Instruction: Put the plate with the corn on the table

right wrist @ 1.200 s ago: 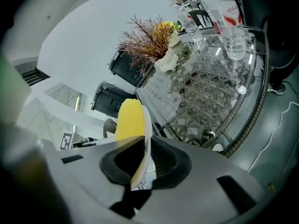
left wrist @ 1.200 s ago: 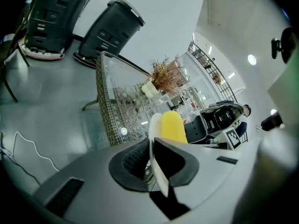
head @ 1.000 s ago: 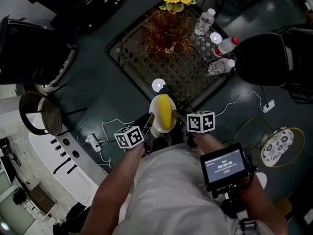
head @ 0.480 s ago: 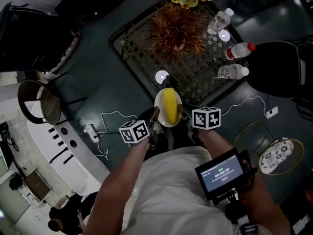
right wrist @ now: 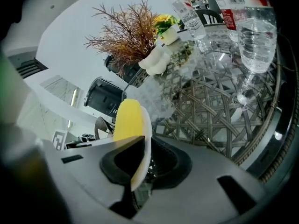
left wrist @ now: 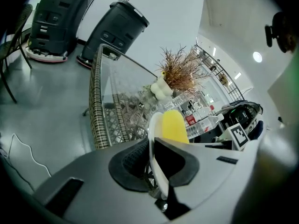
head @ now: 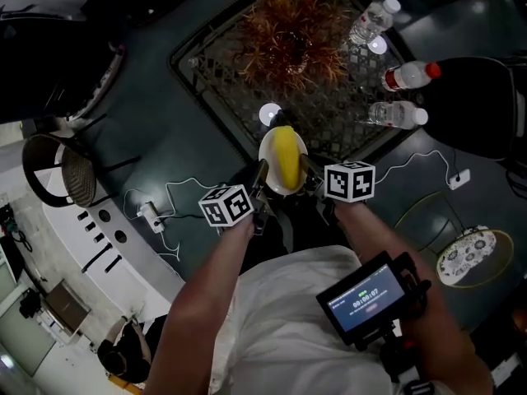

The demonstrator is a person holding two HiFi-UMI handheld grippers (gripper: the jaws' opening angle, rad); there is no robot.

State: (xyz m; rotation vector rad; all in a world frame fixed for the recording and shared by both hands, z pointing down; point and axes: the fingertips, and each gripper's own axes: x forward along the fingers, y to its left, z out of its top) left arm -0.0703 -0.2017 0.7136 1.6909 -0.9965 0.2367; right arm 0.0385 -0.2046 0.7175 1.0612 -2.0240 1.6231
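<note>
The left gripper and right gripper each pinch the plate rim between their fingers. The corn lies on it, by the table edge.

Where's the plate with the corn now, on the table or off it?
Off it: left gripper and right gripper both clamp the plate by its rim, at the table edge.

Head view: high above the person, aimed steeply down. The left tongs and right tongs are mid-frame, with the counter in the upper half. Left gripper view: low, right behind its own tongs, facing along them at the counter's edge. Right gripper view: same close setup, facing across the counter top. All three views share the plate, corn, dried plant and bottles. Each gripper view also catches the other's marker cube.
</note>
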